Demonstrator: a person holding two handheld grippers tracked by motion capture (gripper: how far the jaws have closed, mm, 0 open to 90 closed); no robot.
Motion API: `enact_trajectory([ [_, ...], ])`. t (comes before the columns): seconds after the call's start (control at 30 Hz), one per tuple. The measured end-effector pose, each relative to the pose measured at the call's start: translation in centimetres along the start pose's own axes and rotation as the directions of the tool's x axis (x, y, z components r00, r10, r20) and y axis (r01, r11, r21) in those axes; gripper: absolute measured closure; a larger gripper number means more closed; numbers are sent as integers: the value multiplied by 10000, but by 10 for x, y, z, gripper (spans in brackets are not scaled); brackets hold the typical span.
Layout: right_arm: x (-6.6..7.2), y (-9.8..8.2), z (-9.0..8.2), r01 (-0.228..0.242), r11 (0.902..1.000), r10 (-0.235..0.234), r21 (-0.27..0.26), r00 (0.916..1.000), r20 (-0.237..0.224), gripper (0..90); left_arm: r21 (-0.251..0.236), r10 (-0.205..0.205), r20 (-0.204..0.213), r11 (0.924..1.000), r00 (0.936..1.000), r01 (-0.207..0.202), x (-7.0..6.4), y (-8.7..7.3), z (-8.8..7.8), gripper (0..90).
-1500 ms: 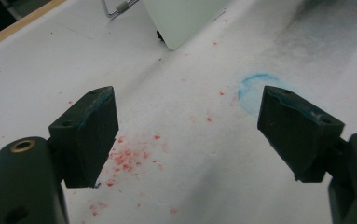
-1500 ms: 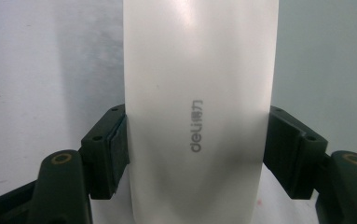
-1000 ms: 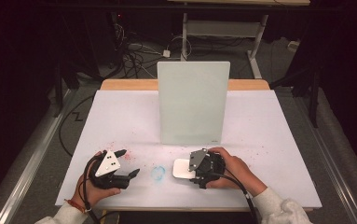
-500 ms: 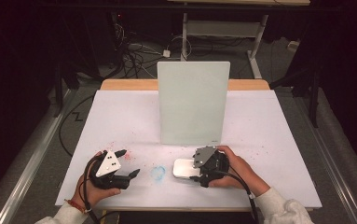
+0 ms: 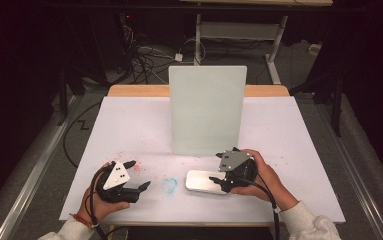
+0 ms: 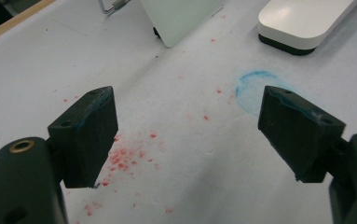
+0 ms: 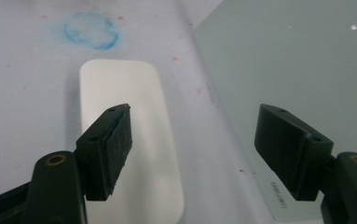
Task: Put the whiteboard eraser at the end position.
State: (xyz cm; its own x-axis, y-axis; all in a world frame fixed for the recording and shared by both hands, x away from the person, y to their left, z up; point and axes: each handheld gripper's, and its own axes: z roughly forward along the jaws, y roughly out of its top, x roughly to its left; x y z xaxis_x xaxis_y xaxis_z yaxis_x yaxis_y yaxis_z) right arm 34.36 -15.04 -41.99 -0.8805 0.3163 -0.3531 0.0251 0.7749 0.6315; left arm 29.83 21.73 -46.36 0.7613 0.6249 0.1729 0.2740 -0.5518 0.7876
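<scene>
My right gripper [image 5: 220,167] is wide apart over the white eraser [image 5: 204,181], beside the upright board [image 5: 207,110]; my left gripper [image 5: 138,174] is also apart, holding nothing

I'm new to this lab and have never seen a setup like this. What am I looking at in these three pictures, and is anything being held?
A person sits at a white-covered table and holds a hand-operated two-jaw tool in each hand. The high view looks down from above: the left tool is at the left, the right tool at the right. The other two pictures come from cameras riding on each tool, looking along its black jaws.

On the table a pale glass board stands upright. In front of it lies a white rounded eraser block, beside a smudged blue ring mark and red specks.

Both tools are open and hold nothing. The right tool hovers over the block's end, one jaw above it.
</scene>
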Motion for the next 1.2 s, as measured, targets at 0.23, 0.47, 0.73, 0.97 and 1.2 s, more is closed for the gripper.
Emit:
enact_trajectory([
  [0.23,-12,-15,-20,-646,9954,743,-706,9867,1446,250,-19,-26,27,10000,10000,26,1,1,1,189],
  [0.47,-25,-45,-41,-1452,9832,1683,-1106,9559,2408,234,-40,-77,-20,10000,10000,77,2,1,3,187],
  [0.73,-28,-75,-56,-2025,9722,2301,-1176,9195,3186,225,-53,-57,-111,10000,9999,56,2,2,2,181],
  [0.97,-23,-95,-62,-2315,9602,2724,-1561,8993,3420,212,-102,-119,-232,9999,9997,117,3,3,2,178],
  [1.2,-13,-115,-63,-2560,9477,3103,-1907,8788,3625,208,-113,-49,-236,9999,9997,46,3,5,4,175],
])
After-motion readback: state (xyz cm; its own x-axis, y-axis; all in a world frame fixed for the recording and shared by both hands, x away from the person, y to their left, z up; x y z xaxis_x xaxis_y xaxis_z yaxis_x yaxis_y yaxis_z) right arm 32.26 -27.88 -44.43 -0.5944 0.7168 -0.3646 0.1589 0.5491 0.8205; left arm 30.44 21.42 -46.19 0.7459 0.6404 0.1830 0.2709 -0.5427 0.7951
